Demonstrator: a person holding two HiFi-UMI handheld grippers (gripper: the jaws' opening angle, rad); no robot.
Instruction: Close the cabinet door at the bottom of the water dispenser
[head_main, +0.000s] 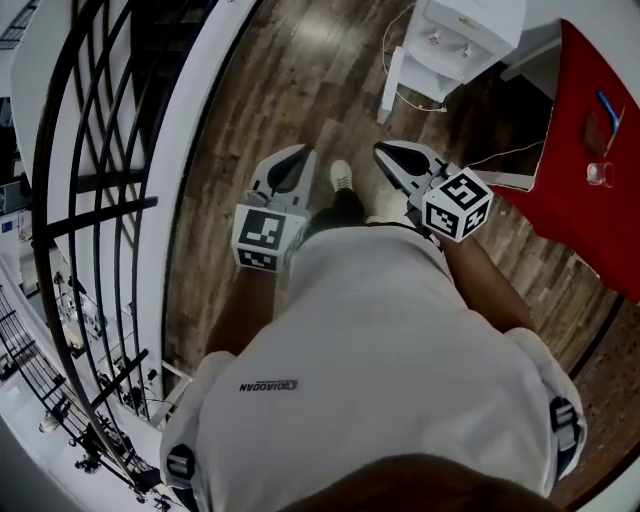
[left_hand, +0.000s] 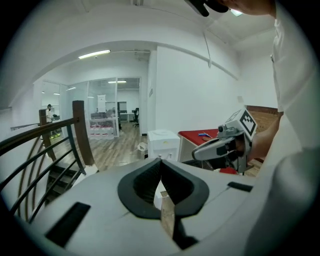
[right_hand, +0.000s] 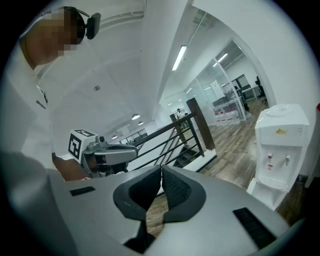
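Observation:
The white water dispenser (head_main: 462, 38) stands on the wood floor at the top right of the head view. Its bottom cabinet door (head_main: 392, 86) hangs open towards the left. The dispenser also shows far ahead in the left gripper view as a small white box (left_hand: 163, 145), and at the right of the right gripper view (right_hand: 278, 150). My left gripper (head_main: 300, 152) and right gripper (head_main: 384, 150) are held side by side in front of my body, well short of the dispenser. Both are shut with nothing between the jaws, as the left gripper's (left_hand: 160, 161) and the right gripper's (right_hand: 161, 168) own views show.
A red-topped table (head_main: 590, 200) with small items stands to the right of the dispenser. A black stair railing (head_main: 90, 200) with a white kerb runs along the left. A cable (head_main: 420, 100) lies on the floor by the dispenser. My shoe (head_main: 341, 178) shows between the grippers.

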